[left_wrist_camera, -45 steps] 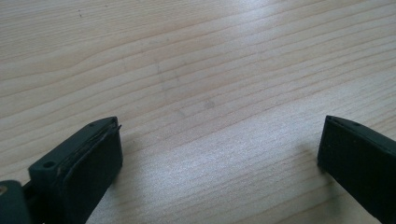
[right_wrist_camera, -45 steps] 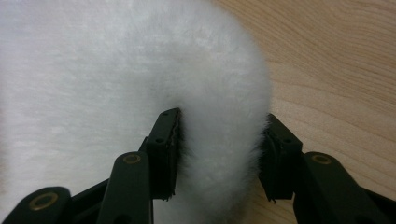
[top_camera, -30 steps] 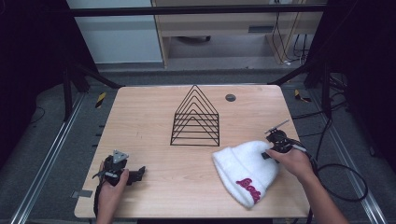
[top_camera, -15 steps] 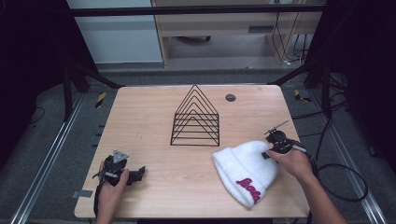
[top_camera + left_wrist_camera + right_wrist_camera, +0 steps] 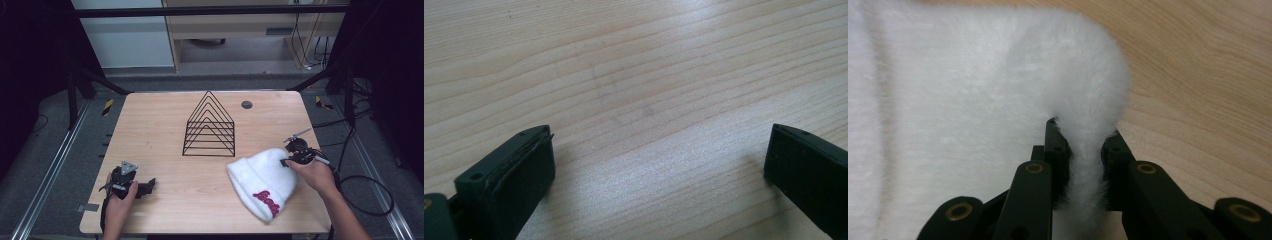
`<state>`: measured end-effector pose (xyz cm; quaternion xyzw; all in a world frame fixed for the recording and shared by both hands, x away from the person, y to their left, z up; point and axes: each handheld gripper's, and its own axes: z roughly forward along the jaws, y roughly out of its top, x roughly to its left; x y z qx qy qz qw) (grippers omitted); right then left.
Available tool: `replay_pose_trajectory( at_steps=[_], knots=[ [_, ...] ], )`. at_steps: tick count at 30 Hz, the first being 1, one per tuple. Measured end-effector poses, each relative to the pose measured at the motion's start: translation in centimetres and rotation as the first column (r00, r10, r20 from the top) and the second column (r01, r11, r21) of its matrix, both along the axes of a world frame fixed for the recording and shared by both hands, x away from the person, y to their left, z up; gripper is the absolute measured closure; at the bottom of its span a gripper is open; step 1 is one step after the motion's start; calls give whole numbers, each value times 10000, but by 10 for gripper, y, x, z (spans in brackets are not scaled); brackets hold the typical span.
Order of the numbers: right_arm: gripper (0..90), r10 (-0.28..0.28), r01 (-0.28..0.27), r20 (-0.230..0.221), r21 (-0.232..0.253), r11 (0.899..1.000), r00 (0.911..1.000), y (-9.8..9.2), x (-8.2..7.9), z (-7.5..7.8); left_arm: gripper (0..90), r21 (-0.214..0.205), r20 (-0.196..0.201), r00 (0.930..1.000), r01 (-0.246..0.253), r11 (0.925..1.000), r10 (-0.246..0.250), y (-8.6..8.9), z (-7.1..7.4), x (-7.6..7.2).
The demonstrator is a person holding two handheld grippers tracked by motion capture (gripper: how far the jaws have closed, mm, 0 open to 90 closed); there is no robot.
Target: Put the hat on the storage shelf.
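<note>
The white hat [image 5: 262, 181] lies flat on the table [image 5: 165, 125] near its front right corner, its rounded crown toward the right edge and its cuff, with red lettering [image 5: 266, 198], toward the front edge. The right tool [image 5: 289, 159] sits at the crown's far right rim, held in the person's right hand [image 5: 314, 175]. In the right gripper view its jaws have just been closing and now pinch a raised fold of the fluffy hat [image 5: 998, 90] between them; the pads [image 5: 1055, 145] press the fleece from both sides, so the tool [image 5: 1083, 150] holds the hat. The rest of the hat spreads out flat on the wood to the left of the fold in that view.

The left tool [image 5: 145, 186] rests near the front left corner of the table, in the left hand [image 5: 120, 200], well apart from the hat. Its jaws point toward the table's middle. In the left gripper view the jaws stand wide, one at each lower corner, with bare wood grain [image 5: 649, 100] between them and nothing gripped.

A black wire rack [image 5: 210, 125] of nested triangles stands upright at the middle of the table, toward the back edge, apart from the hat and both tools. A small dark disc [image 5: 246, 104] lies near the back edge, right of the rack's peak. A cable [image 5: 365, 200] trails off the right edge of the table from the right tool.
</note>
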<state>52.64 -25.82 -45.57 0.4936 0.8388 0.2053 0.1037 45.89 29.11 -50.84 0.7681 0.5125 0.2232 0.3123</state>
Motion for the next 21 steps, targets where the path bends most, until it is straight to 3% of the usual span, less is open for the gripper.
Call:
replay_pose_trajectory(
  at_steps=[13,16,18,19,21],
  knots=[
    [796,571,-511,1082,-568,9971,9925,14,-9,29,0,0,0,10000,-1,10000,1,0,0,0],
    [797,831,-734,1414,-726,9947,9865,21,-12,43,0,-2,1,10000,-2,10000,2,0,0,0],
    [797,1072,-929,1797,-862,9919,9779,29,-15,61,0,-4,-1,10000,-2,10000,2,0,0,0],
    [797,1072,-929,1797,-862,9919,9779,29,-15,61,0,-4,-1,10000,-2,10000,2,0,0,0],
    [798,1393,-1189,2195,-1037,9875,9656,37,-19,81,0,-1,0,10000,-1,10000,1,0,0,0]
  ],
)
